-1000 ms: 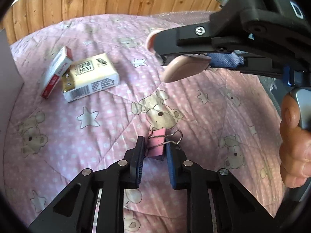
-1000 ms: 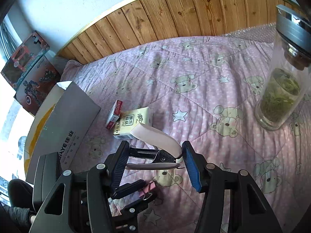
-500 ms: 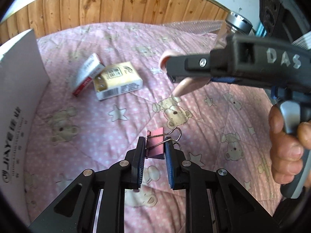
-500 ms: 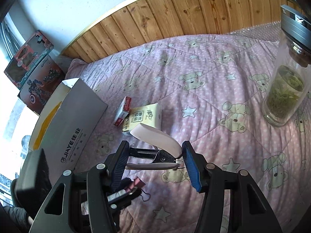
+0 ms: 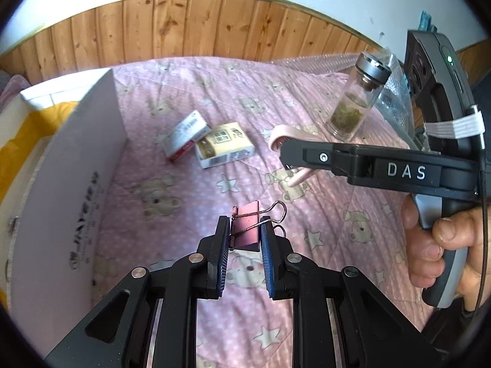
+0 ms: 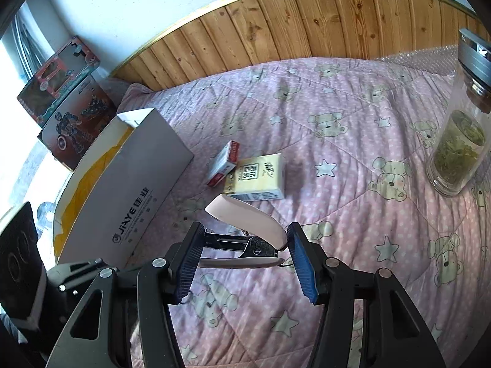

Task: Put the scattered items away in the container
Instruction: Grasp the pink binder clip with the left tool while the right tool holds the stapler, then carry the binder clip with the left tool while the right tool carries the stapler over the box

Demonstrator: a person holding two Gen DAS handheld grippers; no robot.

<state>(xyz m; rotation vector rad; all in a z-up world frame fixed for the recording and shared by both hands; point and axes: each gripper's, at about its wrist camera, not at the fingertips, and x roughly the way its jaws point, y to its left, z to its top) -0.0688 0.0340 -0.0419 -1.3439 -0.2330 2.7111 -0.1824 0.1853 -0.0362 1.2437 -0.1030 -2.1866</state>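
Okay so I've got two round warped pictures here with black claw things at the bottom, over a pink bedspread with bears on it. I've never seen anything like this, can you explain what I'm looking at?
Those claws are hand-held grippers, one in each of a person's hands, each carrying a wide-angle camera that looks out along its two fingers; hence the round, bent pictures.

In the left camera's picture, the left gripper pinches a pink binder clip. The right gripper crosses that view, and you can see the person's hand on its handle.

In the right camera's picture, the right gripper holds a pink stapler.

On the bear quilt lie a red-and-white pack and a yellow pack, touching. A glass bottle of greenish leaves stands to the right. The open white box on the left is probably the container.
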